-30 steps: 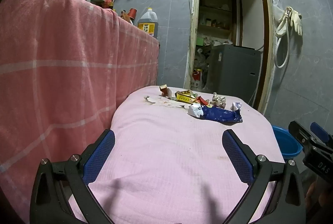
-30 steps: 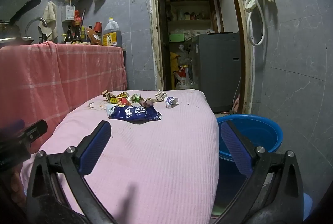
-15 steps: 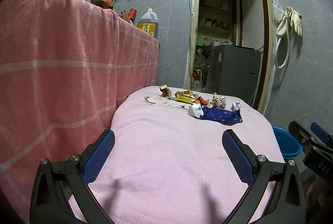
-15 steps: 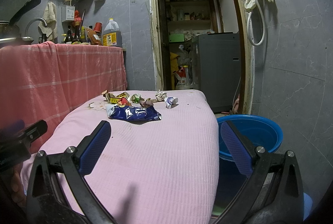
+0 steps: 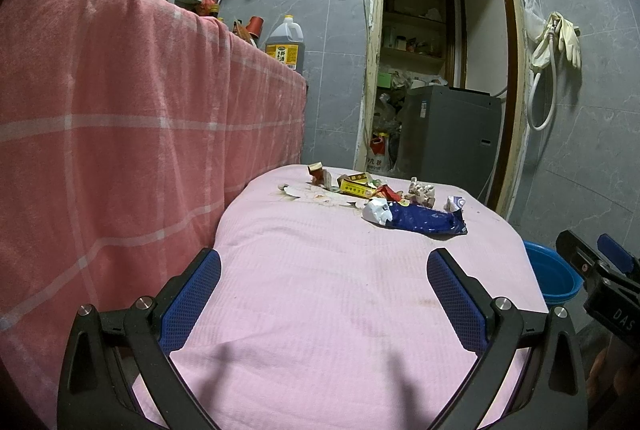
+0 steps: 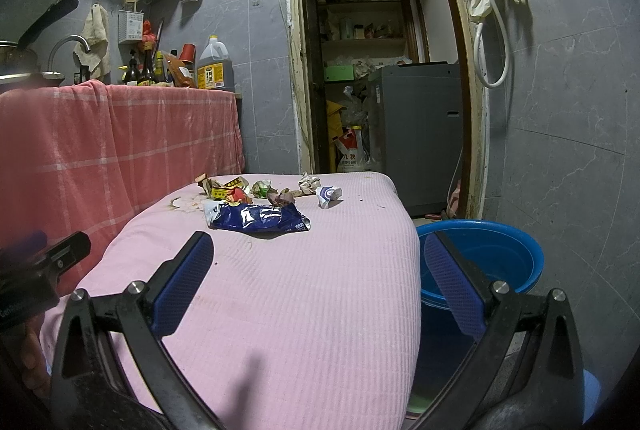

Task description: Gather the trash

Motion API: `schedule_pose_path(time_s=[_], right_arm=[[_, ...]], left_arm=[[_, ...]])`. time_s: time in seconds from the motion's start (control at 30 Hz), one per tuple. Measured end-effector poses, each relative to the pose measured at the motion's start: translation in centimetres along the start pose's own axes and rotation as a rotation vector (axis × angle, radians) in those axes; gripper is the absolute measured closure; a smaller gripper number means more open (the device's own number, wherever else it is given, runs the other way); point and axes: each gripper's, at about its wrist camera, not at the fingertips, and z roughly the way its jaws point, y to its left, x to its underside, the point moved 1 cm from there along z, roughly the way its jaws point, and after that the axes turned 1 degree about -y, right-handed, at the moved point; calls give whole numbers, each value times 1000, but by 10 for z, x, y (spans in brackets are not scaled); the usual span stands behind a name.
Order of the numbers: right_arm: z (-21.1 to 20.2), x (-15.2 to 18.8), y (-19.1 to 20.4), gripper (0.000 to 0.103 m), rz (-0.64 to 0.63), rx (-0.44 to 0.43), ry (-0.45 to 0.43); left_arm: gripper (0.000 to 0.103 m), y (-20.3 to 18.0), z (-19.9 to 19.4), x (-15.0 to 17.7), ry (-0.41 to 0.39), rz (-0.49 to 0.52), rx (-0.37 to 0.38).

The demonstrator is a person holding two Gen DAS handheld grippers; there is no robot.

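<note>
Nothing really changed over the last second, tbh. Same framing in both views, trash pile sitting exactly where it was. So zero progress on collecting so far, looks like the pause before the first reach.

Going left to right in the left wrist view: pink checked cloth [image 5: 120,134] filling the left half, then the pink-covered tabletop [image 5: 328,290] across the middle. Left tongs [image 5: 324,294] at the bottom, spread wide, holding nothing. Trash pile [image 5: 360,188] just above centre at the far end of the tabletop, with the blue wrapper [image 5: 424,219] nearest. Blue basin [image 5: 552,274] poking out at the right edge, below tabletop level.

Right wrist view: right tongs [image 6: 318,282] at the bottom, also spread wide and empty, well short of the wrapper. Basin at lower right, probably where the trash goes.
</note>
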Motion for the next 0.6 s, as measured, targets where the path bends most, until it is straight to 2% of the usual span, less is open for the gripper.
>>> schedule_pose_path(time_s=[0.6], right_arm=[[0,0,0,0,1,-1,0]], left_arm=[[2,2,-3,-2,0,0,1]])
